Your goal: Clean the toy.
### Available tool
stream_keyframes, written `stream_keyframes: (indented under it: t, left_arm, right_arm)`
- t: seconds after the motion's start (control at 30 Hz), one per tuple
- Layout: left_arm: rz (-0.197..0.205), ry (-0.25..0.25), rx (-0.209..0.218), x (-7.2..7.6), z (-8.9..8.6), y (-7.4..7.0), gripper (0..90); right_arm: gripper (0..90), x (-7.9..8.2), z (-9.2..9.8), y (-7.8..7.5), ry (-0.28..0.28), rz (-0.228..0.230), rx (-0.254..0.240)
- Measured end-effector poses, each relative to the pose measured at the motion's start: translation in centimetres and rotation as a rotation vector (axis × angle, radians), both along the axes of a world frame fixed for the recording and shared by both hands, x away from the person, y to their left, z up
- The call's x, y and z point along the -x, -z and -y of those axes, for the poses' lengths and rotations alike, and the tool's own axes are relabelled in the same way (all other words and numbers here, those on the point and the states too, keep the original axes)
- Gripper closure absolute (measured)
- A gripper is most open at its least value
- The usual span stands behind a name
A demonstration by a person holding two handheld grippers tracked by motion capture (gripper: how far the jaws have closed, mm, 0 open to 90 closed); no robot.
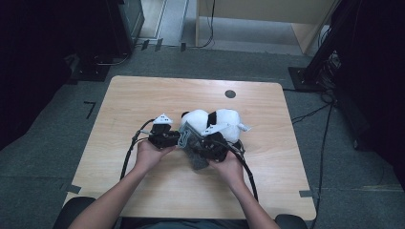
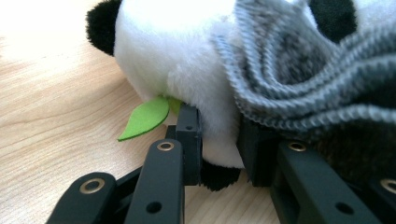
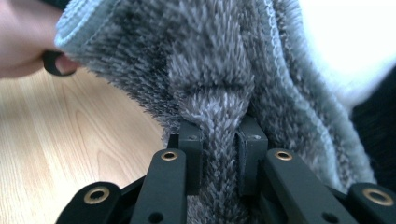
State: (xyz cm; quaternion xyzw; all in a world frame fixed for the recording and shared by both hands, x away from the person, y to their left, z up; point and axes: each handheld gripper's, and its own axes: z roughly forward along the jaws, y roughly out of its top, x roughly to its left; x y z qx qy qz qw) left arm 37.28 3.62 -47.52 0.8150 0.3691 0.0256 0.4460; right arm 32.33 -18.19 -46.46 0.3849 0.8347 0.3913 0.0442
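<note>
A black-and-white panda plush (image 1: 224,119) lies in the middle of the wooden table (image 1: 143,95), partly wrapped in a grey fuzzy cloth (image 1: 191,145). My left gripper (image 1: 175,140) is at the plush's left side. In the left gripper view its jaws (image 2: 219,140) are shut on the panda's white fur (image 2: 173,51), beside a green felt leaf (image 2: 144,116). The cloth's ribbed hem (image 2: 299,79) drapes over the right-hand pad. My right gripper (image 1: 203,145) is shut on a fold of the grey cloth (image 3: 201,60), which stands pinched between the jaws (image 3: 219,140).
A small black round mark (image 1: 230,94) sits near the table's far edge. A person's fingers (image 3: 23,42) show at the upper left of the right gripper view. Cables (image 1: 310,114) and dark stands (image 1: 325,52) surround the table on the grey floor.
</note>
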Motion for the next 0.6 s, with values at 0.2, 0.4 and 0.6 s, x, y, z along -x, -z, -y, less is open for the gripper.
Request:
stream_keyframes:
  t: [0.2, 0.4, 0.6]
  left_arm:
    - [-0.001, 0.009, -0.001, -0.1, -0.1, 0.0, 72.4]
    - [-0.002, 0.010, 0.010, -0.3, 0.0, -0.2, 72.5]
    - [0.006, 0.014, 0.004, -0.2, 0.3, -0.2, 72.5]
  right_arm:
    - [77.0, 0.2, 1.0, 0.5, 0.003, -0.041, 0.017]
    - [76.9, 0.8, 3.1, 0.1, 0.040, -0.059, 0.054]
    - [76.4, 1.5, 5.9, -0.5, 0.074, -0.084, 0.060]
